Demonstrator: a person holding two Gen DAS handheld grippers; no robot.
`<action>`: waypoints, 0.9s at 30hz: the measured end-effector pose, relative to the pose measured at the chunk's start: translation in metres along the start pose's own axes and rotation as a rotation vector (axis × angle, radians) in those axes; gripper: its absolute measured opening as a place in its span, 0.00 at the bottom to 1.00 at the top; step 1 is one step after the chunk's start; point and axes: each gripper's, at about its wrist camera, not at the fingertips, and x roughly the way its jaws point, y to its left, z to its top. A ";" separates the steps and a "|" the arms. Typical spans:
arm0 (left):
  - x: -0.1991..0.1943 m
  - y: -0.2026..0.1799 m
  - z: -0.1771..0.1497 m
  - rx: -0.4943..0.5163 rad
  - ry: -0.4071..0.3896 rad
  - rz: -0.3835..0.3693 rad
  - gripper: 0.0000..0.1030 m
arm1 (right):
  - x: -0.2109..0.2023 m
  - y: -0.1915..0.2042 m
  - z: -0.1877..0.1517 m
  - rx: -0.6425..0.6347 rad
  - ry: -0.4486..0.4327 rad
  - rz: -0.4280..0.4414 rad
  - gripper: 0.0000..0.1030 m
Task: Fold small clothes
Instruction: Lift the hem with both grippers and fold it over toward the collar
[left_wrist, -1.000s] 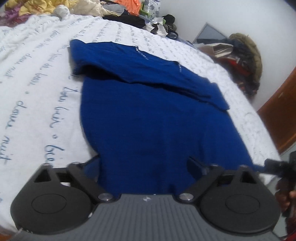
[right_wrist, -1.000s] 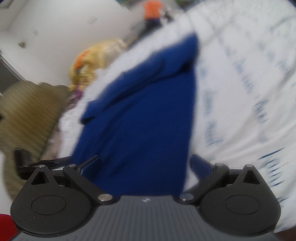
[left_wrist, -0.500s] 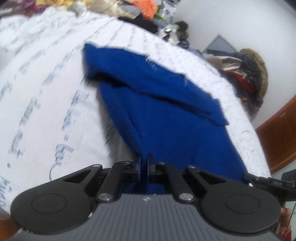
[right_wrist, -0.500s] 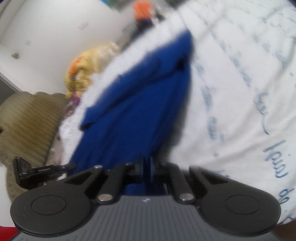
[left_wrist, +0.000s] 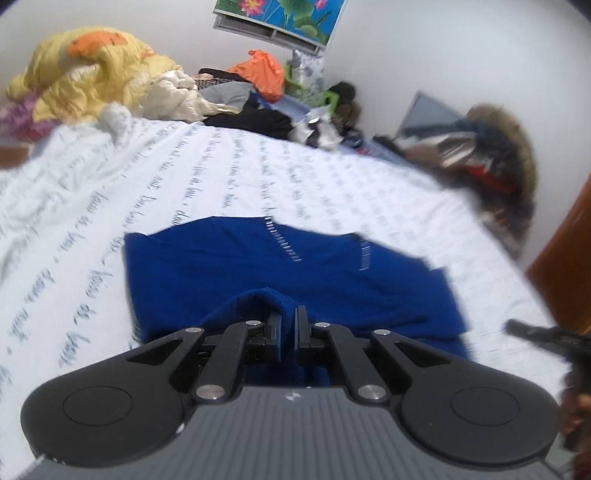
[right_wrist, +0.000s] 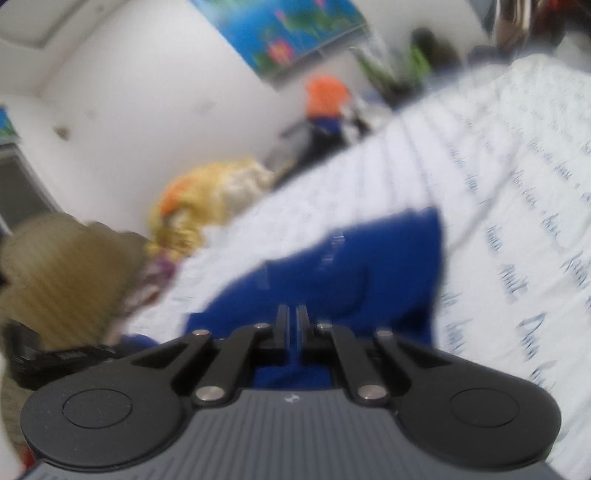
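Sleeves look already folded in; left gripper (left_wrist: 287, 334) and right gripper (right_wrist: 292, 334) each clench the blue shirt's (left_wrist: 295, 273) near hem above the bed (left_wrist: 184, 177), final fold unfinished.

A deep-blue knit garment (left_wrist: 288, 266) lies partly folded on the script-printed white bedsheet (left_wrist: 221, 177), its near hem raised off it.

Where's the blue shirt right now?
The blue shirt lies mid-bed on the lettered white sheet, its near hem pinched in both the left gripper and right gripper.
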 end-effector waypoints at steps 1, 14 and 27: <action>0.007 -0.003 -0.002 0.019 0.008 0.014 0.07 | 0.004 0.000 -0.001 -0.027 0.002 -0.069 0.05; -0.001 0.061 -0.055 0.004 0.098 -0.017 0.88 | -0.056 -0.033 -0.104 0.163 0.230 0.065 0.76; -0.007 0.061 -0.101 0.083 0.213 -0.149 0.52 | -0.062 -0.038 -0.168 0.413 0.423 0.239 0.70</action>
